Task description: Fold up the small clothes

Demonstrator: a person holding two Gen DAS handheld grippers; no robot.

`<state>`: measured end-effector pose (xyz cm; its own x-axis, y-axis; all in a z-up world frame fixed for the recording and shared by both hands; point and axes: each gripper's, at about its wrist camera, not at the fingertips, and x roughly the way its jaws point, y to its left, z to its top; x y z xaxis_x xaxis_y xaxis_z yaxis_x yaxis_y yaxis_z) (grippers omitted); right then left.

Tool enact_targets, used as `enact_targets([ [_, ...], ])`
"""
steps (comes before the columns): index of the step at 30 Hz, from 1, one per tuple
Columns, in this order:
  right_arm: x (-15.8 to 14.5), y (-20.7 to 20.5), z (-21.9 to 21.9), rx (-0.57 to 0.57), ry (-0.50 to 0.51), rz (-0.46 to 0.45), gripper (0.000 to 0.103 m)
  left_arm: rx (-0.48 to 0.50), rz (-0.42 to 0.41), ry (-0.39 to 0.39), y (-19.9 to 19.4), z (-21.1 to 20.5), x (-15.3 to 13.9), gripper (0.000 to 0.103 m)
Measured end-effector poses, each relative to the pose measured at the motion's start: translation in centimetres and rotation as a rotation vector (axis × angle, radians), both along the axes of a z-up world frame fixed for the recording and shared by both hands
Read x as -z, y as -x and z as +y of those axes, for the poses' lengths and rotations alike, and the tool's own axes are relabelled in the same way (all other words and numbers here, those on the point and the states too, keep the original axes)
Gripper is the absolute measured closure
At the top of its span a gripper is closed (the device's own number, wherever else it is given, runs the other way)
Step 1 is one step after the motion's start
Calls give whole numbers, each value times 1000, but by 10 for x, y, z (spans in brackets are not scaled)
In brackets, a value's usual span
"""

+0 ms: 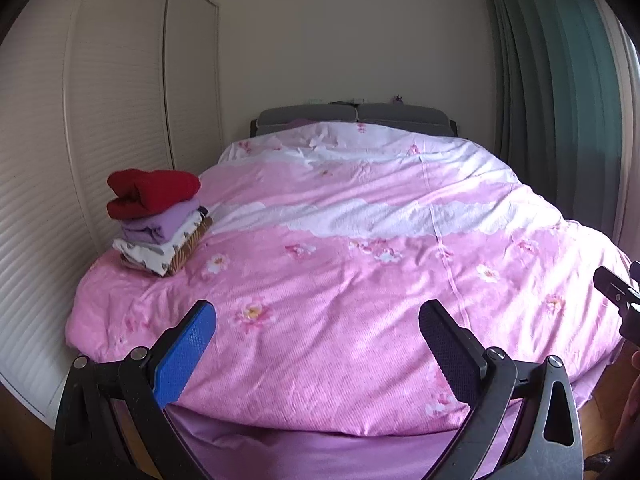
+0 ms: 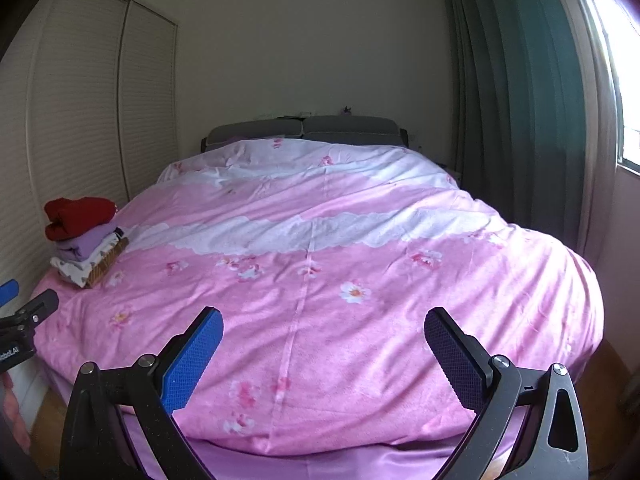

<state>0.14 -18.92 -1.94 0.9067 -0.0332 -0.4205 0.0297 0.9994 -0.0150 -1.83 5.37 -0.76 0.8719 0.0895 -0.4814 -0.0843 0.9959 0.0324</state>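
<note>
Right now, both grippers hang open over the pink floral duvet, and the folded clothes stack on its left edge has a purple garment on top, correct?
Not quite: a red knitted garment tops the folded clothes stack, with the purple one beneath it, as the left wrist view shows. The rest holds.

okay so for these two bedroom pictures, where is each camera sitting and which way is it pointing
Left wrist view: sits on the left tool, at the foot of the bed, facing the headboard; its own open fingers show, plus the right tool's edge.
Right wrist view: sits on the right tool, further right, facing the same way; its own open fingers and the left tool's edge show.
Shared: the pink duvet, the stack of folded clothes at its left side, the closet doors, the green curtain.
</note>
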Motion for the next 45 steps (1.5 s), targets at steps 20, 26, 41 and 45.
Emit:
enact_targets([
  [20, -6, 7, 8, -33, -6, 0, 1, 10, 4, 26, 13, 4, -5, 0],
  [26, -7, 6, 5, -34, -11, -5, 1, 16, 7, 23, 14, 6, -5, 0],
  [41, -9, 8, 7, -38, -10, -11, 1, 21, 7, 19, 16, 8, -6, 0],
  [45, -9, 8, 7, -38, -11, -12, 1, 21, 7, 17, 14, 9, -7, 0],
])
